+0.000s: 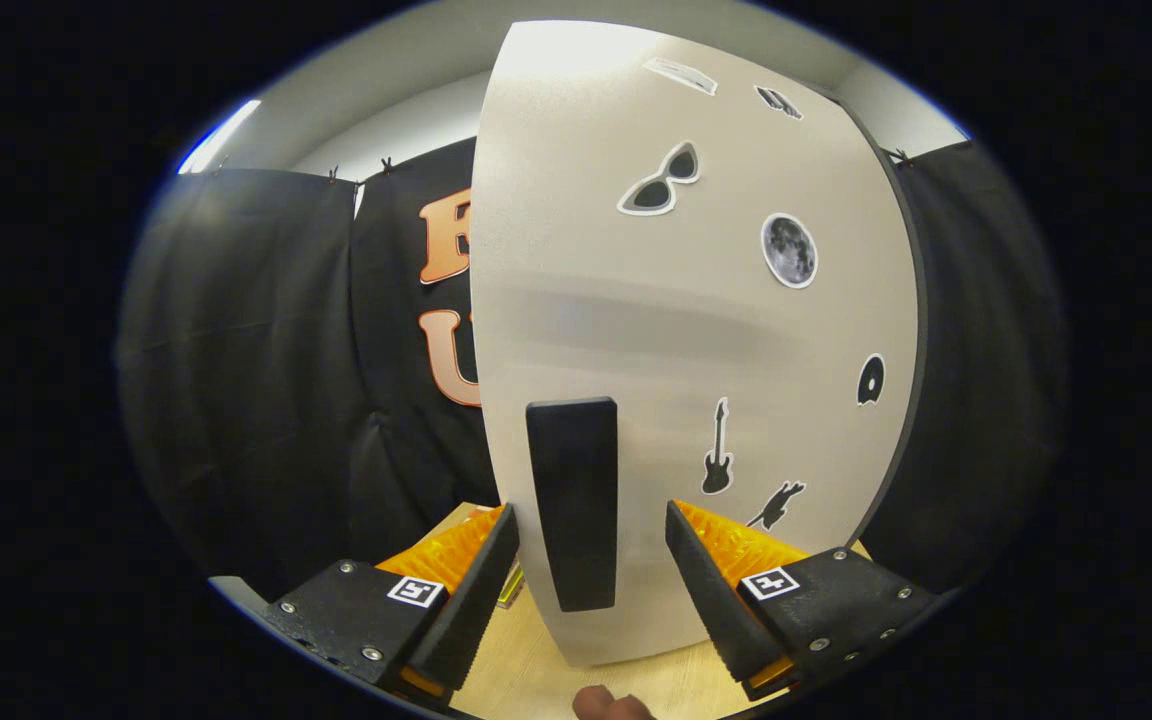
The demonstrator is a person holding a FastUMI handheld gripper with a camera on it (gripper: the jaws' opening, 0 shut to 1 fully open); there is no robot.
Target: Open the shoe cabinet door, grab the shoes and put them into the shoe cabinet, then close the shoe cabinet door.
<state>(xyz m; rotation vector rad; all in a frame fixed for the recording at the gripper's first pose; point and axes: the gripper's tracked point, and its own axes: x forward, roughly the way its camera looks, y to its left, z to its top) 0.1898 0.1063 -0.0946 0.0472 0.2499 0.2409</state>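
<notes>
The shoe cabinet door (696, 330) is a pale panel with several stickers, standing close ahead of me. Its long dark handle (573, 500) runs upright near the door's left edge, low on the panel. My gripper (591, 525) is open, and the handle lies between the two fingertips with a gap on each side. The left finger (481, 580) sits just past the door's left edge; the right finger (711, 580) sits in front of the door face.
A light wooden surface (536, 680) lies below the door and fingers. Black cloth hangs to the left and right of the cabinet. A fingertip of the person's hand (611, 705) shows below the gripper.
</notes>
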